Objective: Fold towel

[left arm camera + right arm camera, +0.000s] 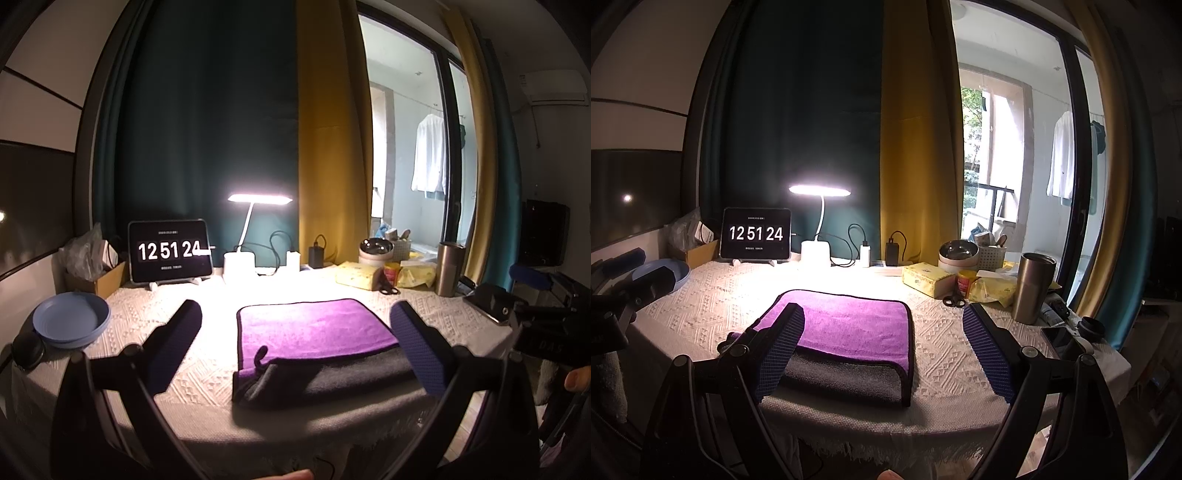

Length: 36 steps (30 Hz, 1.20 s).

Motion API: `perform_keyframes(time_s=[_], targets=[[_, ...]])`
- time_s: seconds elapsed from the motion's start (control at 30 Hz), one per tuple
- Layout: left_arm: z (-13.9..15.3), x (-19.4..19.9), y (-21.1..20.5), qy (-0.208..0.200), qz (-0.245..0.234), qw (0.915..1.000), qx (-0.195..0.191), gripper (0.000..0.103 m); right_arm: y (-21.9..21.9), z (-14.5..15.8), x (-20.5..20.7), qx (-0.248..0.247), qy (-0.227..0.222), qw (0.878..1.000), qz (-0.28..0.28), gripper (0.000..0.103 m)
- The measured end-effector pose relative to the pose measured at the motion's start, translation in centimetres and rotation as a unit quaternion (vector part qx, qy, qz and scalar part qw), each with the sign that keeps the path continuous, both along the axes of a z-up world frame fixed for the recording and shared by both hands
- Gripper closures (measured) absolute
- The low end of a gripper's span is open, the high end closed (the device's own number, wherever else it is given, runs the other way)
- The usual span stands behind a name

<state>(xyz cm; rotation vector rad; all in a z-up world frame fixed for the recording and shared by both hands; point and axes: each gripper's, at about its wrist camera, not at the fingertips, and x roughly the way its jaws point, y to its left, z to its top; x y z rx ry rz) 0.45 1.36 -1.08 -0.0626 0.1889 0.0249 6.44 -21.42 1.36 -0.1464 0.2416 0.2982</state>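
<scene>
A purple towel [314, 328] with a grey underside lies folded on the white patterned tablecloth [207, 376], its grey layer showing along the near edge. It also shows in the right wrist view [849, 325]. My left gripper [295, 347] is open and empty, held above the table's near edge, with the towel between its fingers in view. My right gripper [882, 350] is open and empty, its left finger [779, 354] over the towel's near left part. Neither gripper touches the towel.
A blue plate [72, 319] sits at the left. A tablet clock [170, 251], a lit desk lamp [258, 201], chargers, tissue packs [923, 278], scissors [955, 301], a steel tumbler [1032, 286] and a phone [1060, 338] line the back and right.
</scene>
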Motion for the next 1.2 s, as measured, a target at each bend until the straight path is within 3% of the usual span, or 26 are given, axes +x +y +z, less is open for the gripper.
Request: perform_keyframes(time_s=[0.57, 0.9, 1.2], targets=[[-1.3, 2.4, -0.4, 0.034, -0.006, 0.9994, 0.004, 0.000, -0.3, -1.3, 2.0, 0.014, 0.023, 1.000, 0.000, 0.013], [-3.0, 6.1, -0.1, 0.088, 0.009, 0.9961, 0.005, 0.001, -1.0, -2.6, 5.0, 0.016, 0.050, 0.999, 0.002, 0.013], [-5.5, 10.0, 1.1, 0.144, 0.015, 0.9895, -0.009, 0.001, -0.1, -5.1, 8.6, 0.002, 0.103, 0.994, 0.027, 0.013]])
